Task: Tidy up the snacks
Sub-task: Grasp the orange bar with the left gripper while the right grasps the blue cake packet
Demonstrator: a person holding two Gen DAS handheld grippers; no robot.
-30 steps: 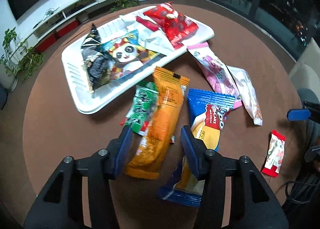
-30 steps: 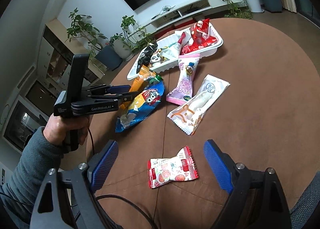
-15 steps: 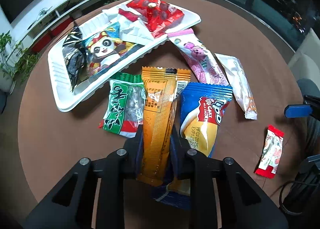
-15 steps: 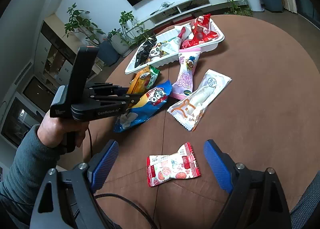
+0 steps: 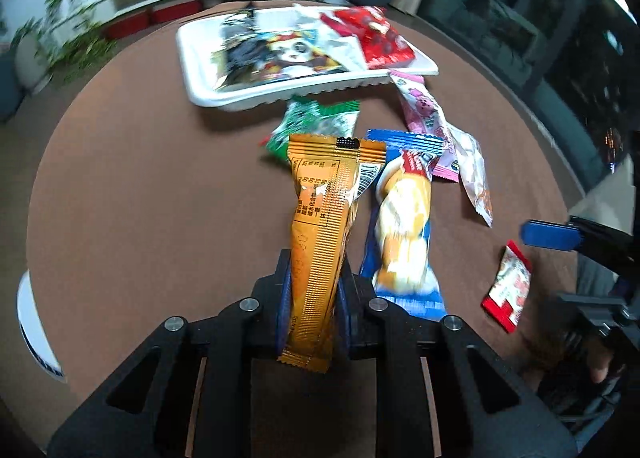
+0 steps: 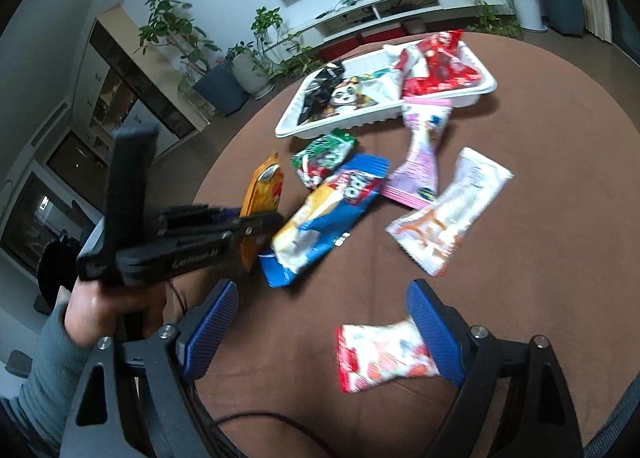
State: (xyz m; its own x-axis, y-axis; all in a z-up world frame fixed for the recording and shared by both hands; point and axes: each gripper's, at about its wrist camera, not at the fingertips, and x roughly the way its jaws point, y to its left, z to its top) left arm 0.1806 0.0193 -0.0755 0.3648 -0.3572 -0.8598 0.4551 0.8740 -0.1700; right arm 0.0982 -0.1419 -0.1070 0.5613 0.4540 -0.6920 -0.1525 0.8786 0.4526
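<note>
Orange packet (image 5: 320, 218) pinched in left claw (image 5: 313, 298) | right claw (image 6: 320, 332) wide open, holding nothing, above red-white packet (image 6: 380, 358)

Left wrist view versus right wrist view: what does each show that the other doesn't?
Only the left wrist view shows the left gripper from behind, shut on the orange packet, label side up. Only the right wrist view shows the hand holding that gripper, and the right gripper open above the red-and-white candy packet. Both show the white tray, blue cake packet and brown table.
</note>
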